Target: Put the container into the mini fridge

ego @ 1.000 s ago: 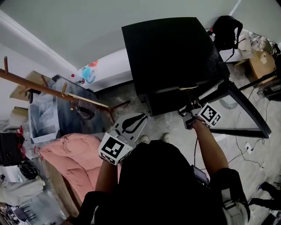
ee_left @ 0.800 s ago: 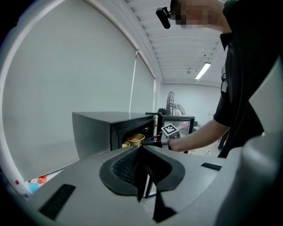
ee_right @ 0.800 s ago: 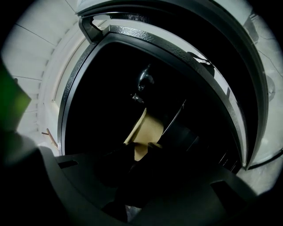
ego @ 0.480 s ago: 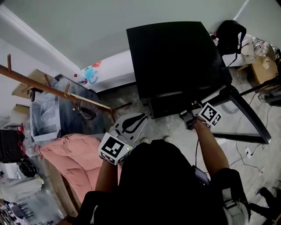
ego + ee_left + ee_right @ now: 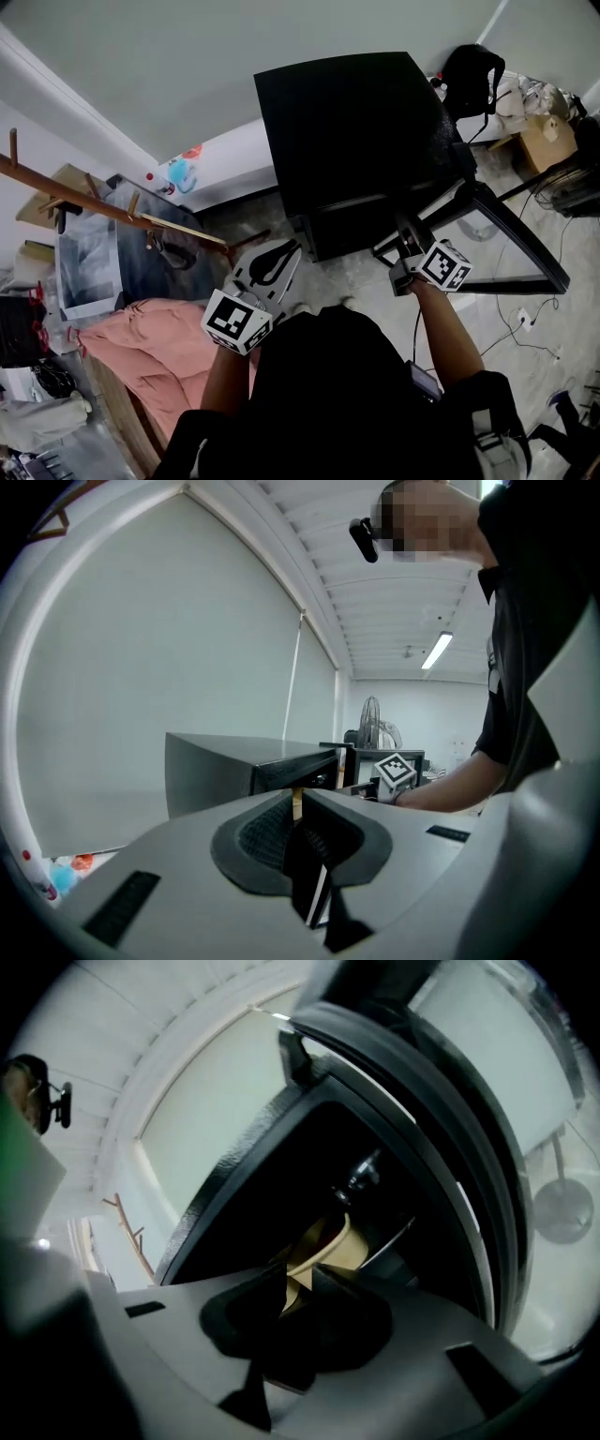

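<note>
A person is holding the left gripper [image 5: 281, 255] just short of the black mini fridge [image 5: 356, 131], its jaws pressed together on nothing. The right gripper [image 5: 408, 246] is pinching the rim of a tan container [image 5: 323, 1251] at the fridge's dark open front. The fridge's door [image 5: 511, 234] is standing swung wide beside it.

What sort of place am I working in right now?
Probably a lived-in bedroom or studio corner rather than a kitchen: pink bedding heaped at the left, a wooden coat rack near the wall, and a black mini fridge standing low against the wall.
</note>
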Demonstrator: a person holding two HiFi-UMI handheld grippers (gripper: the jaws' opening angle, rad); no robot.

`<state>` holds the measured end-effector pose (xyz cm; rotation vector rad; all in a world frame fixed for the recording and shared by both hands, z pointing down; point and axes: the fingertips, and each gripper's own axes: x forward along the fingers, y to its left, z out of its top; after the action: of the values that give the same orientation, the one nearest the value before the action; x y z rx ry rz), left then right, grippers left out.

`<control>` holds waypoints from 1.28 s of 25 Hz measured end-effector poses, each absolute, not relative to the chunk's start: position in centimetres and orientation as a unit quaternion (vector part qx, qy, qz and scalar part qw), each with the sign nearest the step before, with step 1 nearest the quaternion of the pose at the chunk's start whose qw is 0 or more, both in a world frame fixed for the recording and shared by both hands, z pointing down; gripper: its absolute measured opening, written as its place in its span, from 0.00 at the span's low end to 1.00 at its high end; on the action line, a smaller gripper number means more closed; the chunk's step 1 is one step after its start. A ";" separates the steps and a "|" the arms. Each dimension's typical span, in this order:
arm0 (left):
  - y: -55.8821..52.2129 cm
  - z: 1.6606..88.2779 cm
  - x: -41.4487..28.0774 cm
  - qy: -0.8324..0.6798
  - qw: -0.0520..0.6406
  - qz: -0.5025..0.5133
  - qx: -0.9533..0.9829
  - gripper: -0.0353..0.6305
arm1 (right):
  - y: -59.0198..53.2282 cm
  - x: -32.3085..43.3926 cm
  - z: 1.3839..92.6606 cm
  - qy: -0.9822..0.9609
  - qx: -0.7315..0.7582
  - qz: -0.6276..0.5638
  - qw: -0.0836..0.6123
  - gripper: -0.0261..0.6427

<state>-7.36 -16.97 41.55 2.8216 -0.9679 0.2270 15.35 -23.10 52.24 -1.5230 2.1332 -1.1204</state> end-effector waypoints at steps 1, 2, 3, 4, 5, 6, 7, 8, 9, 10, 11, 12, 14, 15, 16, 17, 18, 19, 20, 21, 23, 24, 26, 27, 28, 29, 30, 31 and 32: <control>-17.1 41.2 -7.5 -0.328 0.069 0.068 0.940 0.12 | -22.6 15.3 51.5 0.747 -0.534 -0.373 0.136 0.19; -17.3 40.9 -7.6 -0.334 0.062 0.062 0.938 0.12 | -22.1 15.4 50.7 0.751 -0.540 -0.357 0.128 0.18; -17.4 40.5 -7.8 -0.340 0.056 0.054 0.937 0.12 | -21.6 15.6 50.0 0.753 -0.548 -0.343 0.124 0.16; -17.6 40.2 -8.0 -0.346 0.053 0.044 0.936 0.12 | -21.2 15.7 49.2 0.754 -0.554 -0.329 0.123 0.15; -17.8 39.8 -8.2 -0.352 0.051 0.035 0.934 0.12 | -20.8 15.8 48.4 0.756 -0.559 -0.316 0.125 0.15; -18.0 39.5 -8.5 -0.358 0.051 0.026 0.932 0.12 | -20.4 15.9 47.5 0.758 -0.564 -0.303 0.126 0.14; -18.1 39.3 -8.8 -0.364 0.049 0.019 0.930 0.12 | -20.0 15.9 46.7 0.761 -0.568 -0.289 0.125 0.14; -18.3 39.0 -9.0 -0.368 0.047 0.014 0.928 0.12 | -19.7 16.0 45.9 0.764 -0.572 -0.271 0.123 0.13; -18.4 38.8 -9.3 -0.372 0.045 0.010 0.927 0.12 | -19.4 15.9 45.3 0.768 -0.577 -0.251 0.118 0.12; -18.5 38.6 -9.6 -0.376 0.043 0.006 0.926 0.12 | -19.1 15.9 44.7 0.772 -0.582 -0.230 0.110 0.11; -18.7 38.6 -9.8 -0.379 0.044 0.002 0.924 0.12 | -18.9 15.8 44.5 0.774 -0.588 -0.212 0.101 0.10; -18.8 38.5 -10.1 -0.383 0.045 -0.002 0.923 0.12 | -18.8 15.8 44.4 0.775 -0.593 -0.200 0.093 0.09; -18.9 38.6 -10.5 -0.386 0.052 -0.007 0.921 0.12 | -18.5 15.7 44.3 0.771 -0.600 -0.192 0.092 0.09; -18.8 38.6 -10.6 -0.386 0.055 -0.010 0.921 0.12 | -18.3 15.7 44.2 0.769 -0.602 -0.193 0.097 0.09; -18.8 38.7 -10.7 -0.385 0.058 -0.012 0.921 0.12 | -18.2 15.7 44.1 0.768 -0.602 -0.193 0.102 0.09; -18.7 38.7 -10.8 -0.384 0.060 -0.013 0.921 0.12 | -18.1 15.6 44.0 0.768 -0.602 -0.193 0.105 0.09; -18.7 38.7 -10.9 -0.384 0.061 -0.013 0.921 0.12 | -18.0 15.5 43.8 0.769 -0.601 -0.191 0.107 0.09; -18.6 38.7 -10.9 -0.384 0.061 -0.014 0.921 0.12 | -18.0 15.4 43.6 0.770 -0.600 -0.187 0.106 0.08; -18.6 38.6 -11.0 -0.386 0.059 -0.015 0.921 0.12 | -18.1 15.3 43.5 0.772 -0.599 -0.184 0.105 0.08; -18.6 38.5 -11.2 -0.388 0.055 -0.017 0.920 0.12 | -18.1 15.2 43.3 0.774 -0.598 -0.180 0.103 0.08; -18.6 38.2 -11.5 -0.396 0.044 -0.019 0.917 0.11 | -18.0 15.0 43.0 0.776 -0.598 -0.174 0.098 0.08; -18.6 38.2 -11.7 -0.399 0.041 -0.020 0.916 0.11 | -18.0 14.9 43.0 0.777 -0.598 -0.172 0.097 0.08; -18.6 38.2 -11.9 -0.402 0.040 -0.020 0.915 0.11 | -18.0 14.7 43.1 0.778 -0.597 -0.172 0.097 0.08; -18.6 38.3 -12.0 -0.403 0.041 -0.021 0.914 0.11 | -18.1 14.7 43.2 0.777 -0.596 -0.175 0.097 0.08; -18.7 38.3 -12.0 -0.403 0.042 -0.022 0.914 0.11 | -18.1 14.7 43.4 0.777 -0.596 -0.179 0.099 0.08; -18.7 38.4 -12.0 -0.403 0.044 -0.022 0.914 0.11 | -18.2 14.7 43.5 0.776 -0.595 -0.183 0.102 0.08; -18.7 38.5 -12.0 -0.401 0.046 -0.021 0.915 0.11 | -18.2 14.7 43.5 0.776 -0.594 -0.186 0.104 0.08; -18.7 38.5 -12.0 -0.399 0.047 -0.021 0.915 0.11 | -18.2 14.7 43.5 0.775 -0.594 -0.187 0.105 0.08; -18.7 38.5 -12.0 -0.397 0.049 -0.020 0.916 0.11 | -18.1 14.6 43.4 0.775 -0.594 -0.189 0.105 0.08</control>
<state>-11.96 -18.74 38.54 2.7924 -1.2104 -0.0614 14.64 -18.12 43.44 -1.7509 2.2832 -0.5555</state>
